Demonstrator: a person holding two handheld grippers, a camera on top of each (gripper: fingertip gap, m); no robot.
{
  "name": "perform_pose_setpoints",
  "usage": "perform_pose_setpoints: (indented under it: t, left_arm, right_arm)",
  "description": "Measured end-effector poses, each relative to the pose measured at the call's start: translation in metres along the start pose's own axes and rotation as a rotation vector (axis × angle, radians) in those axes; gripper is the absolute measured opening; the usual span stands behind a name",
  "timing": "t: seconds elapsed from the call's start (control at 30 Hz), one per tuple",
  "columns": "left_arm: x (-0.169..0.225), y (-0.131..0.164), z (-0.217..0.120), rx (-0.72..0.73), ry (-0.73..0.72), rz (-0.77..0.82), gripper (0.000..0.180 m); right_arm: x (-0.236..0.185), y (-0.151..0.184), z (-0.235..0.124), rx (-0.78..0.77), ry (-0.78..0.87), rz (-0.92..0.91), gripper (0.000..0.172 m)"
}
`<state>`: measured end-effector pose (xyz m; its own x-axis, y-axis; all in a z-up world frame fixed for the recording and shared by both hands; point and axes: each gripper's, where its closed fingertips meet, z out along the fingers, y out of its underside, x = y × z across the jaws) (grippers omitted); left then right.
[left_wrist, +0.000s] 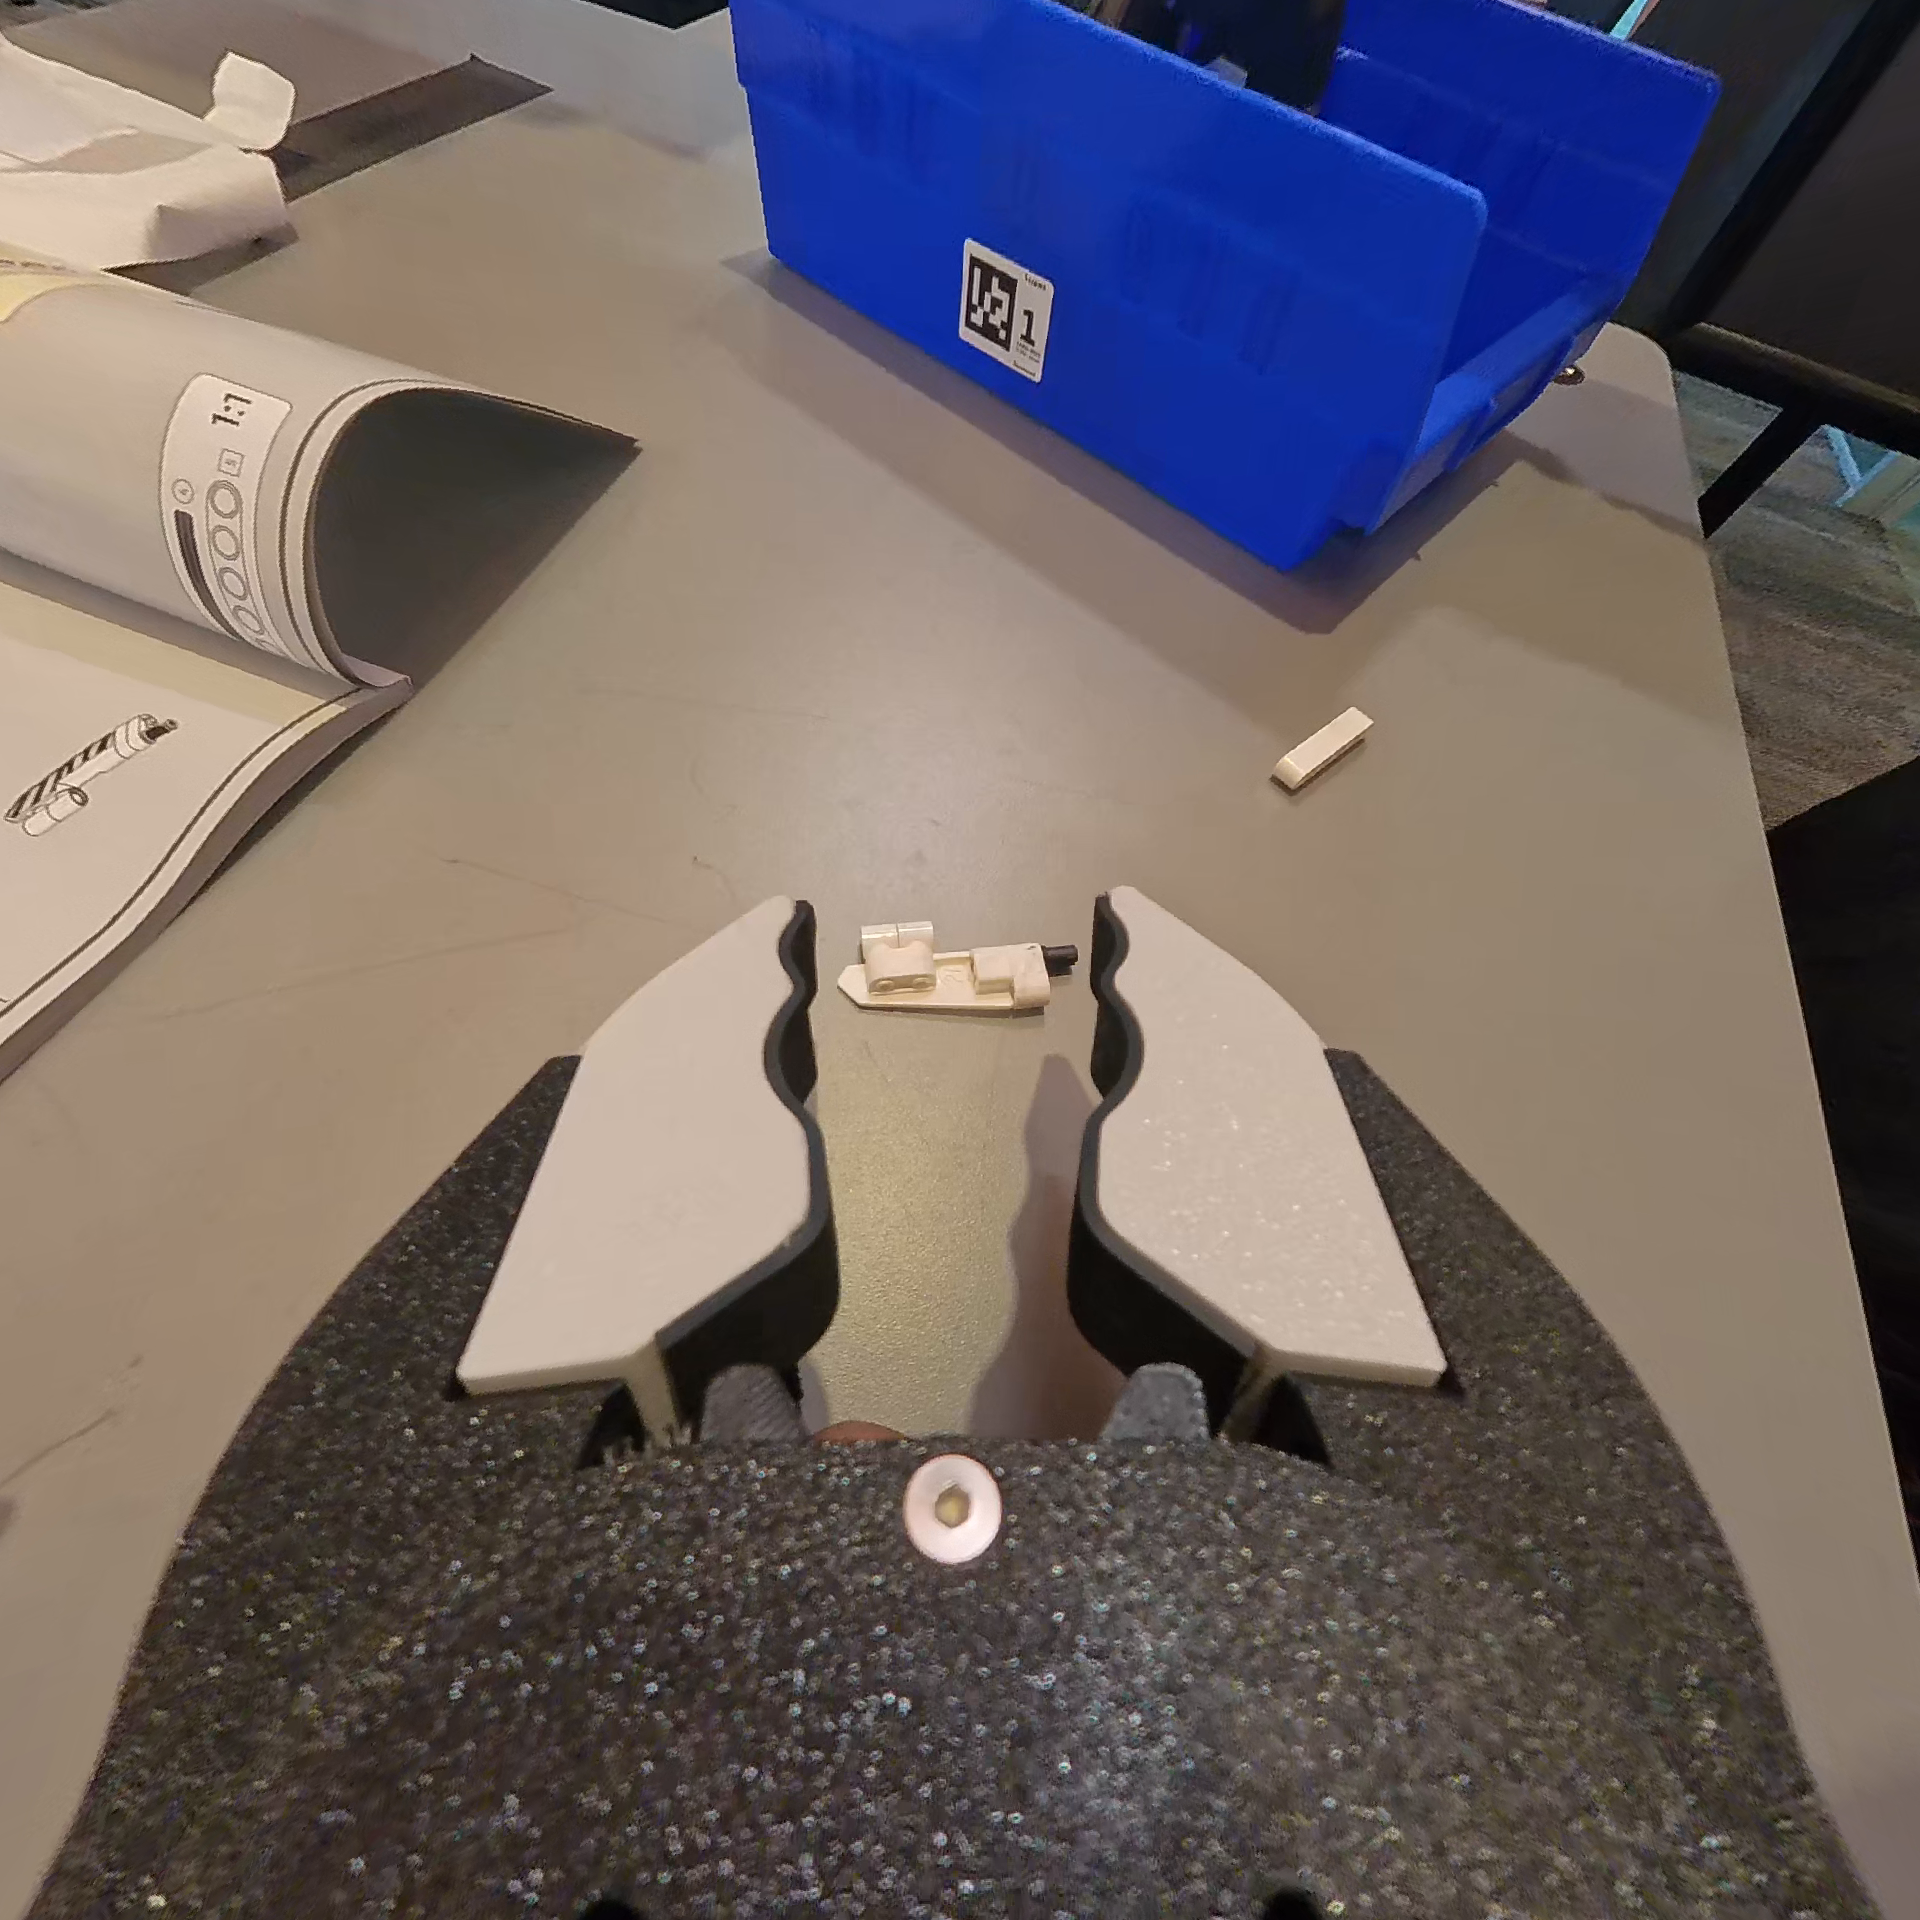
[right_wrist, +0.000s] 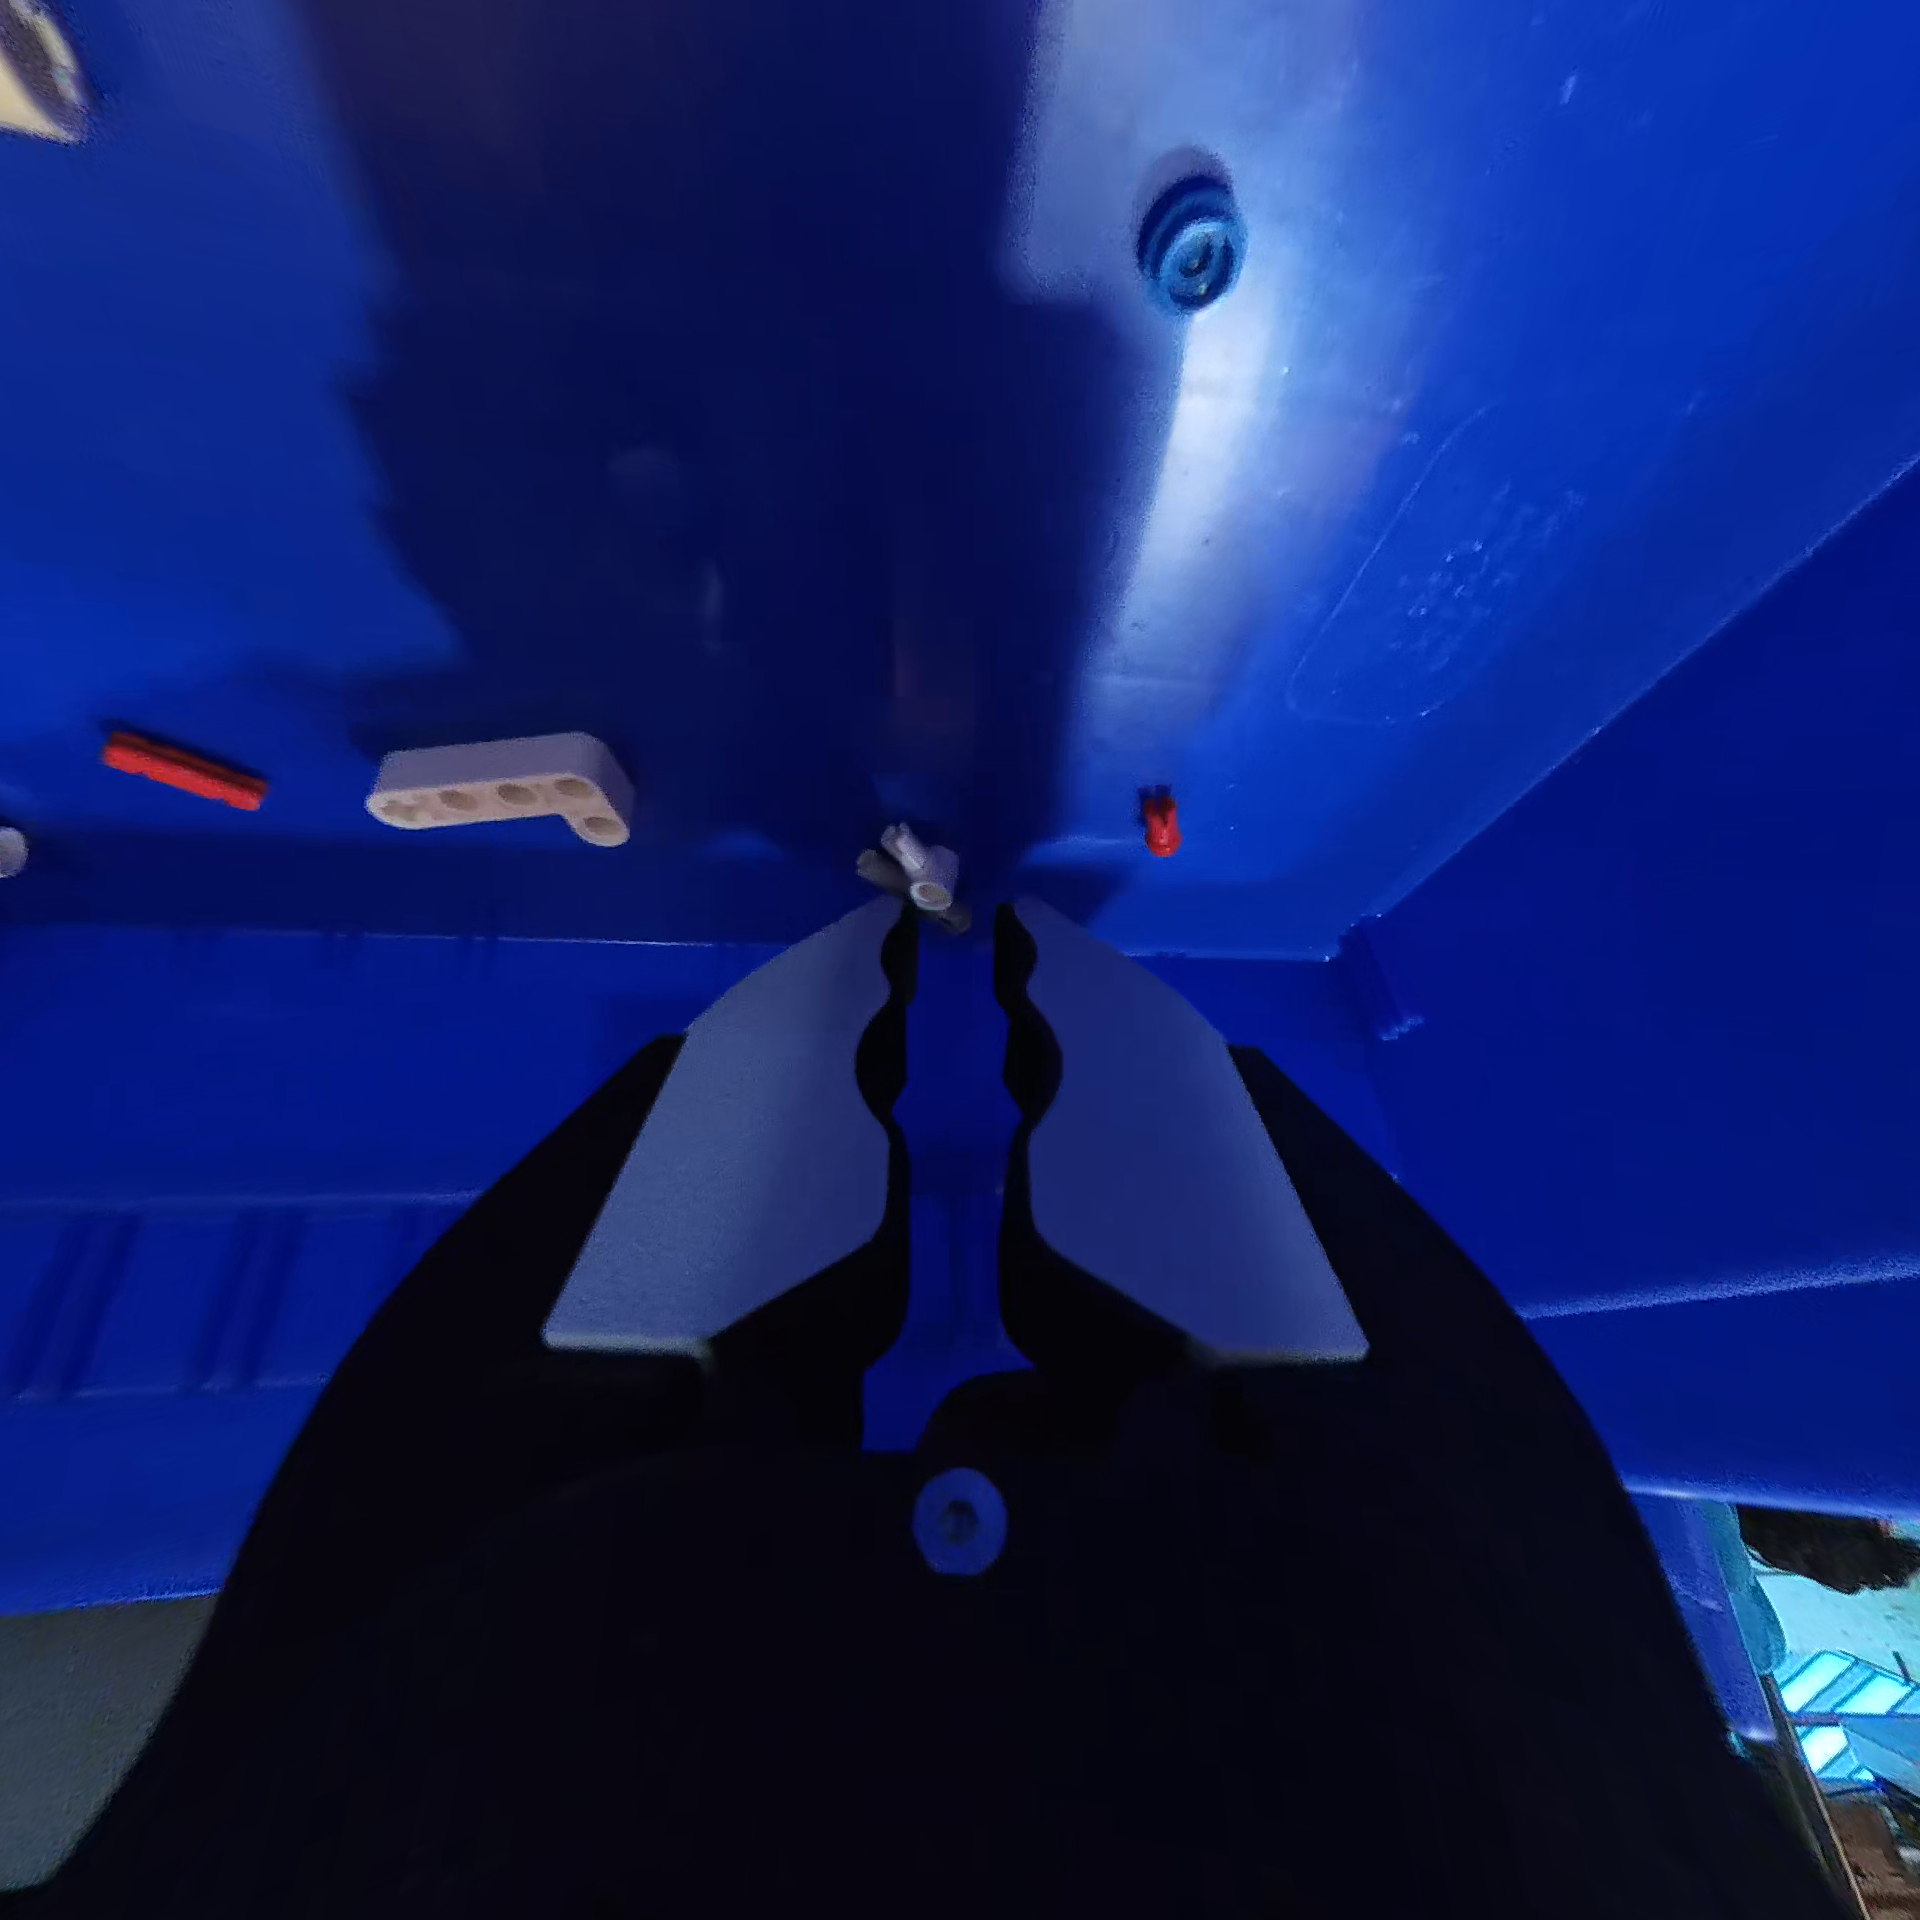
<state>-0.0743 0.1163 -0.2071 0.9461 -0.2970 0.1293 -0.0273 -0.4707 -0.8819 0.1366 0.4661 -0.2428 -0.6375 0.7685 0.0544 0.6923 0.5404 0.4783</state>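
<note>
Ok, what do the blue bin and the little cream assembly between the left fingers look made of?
Blue bin: seemingly moulded plastic, smooth and slightly glossy, with ribbed walls. Cream assembly: likely hard plastic, matte, with crisp moulded edges and a black pin; it lies untouched on the table.

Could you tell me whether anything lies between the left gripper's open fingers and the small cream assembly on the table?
Nothing visible does: the cream assembly lies between the left gripper fingertips, untouched, on bare table.

The open booklet (left_wrist: 156, 644) runs off the left edge; the blue bin's (right_wrist: 1455, 520) floor blurs in shadow, dimming a small grey piece (right_wrist: 920, 871).
</note>
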Motion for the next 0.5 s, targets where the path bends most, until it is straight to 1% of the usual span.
perform_pose_setpoints:
  t: [0.2,0.37,0.5]
  left_arm:
    - [0.000,0.000,0.000,0.000,0.000,0.000,0.051]
    - [0.000,0.000,0.000,-0.001,0.000,0.001,0.051]
    - [0.000,0.000,0.000,-0.002,0.000,0.002,0.051]
  right_arm:
    - [0.003,-0.008,-0.005,0.041,0.009,0.004,0.014]
    - [0.002,-0.010,-0.004,0.037,0.005,-0.022,0.014]
    - [0.000,-0.012,-0.007,0.065,-0.001,-0.026,0.006]
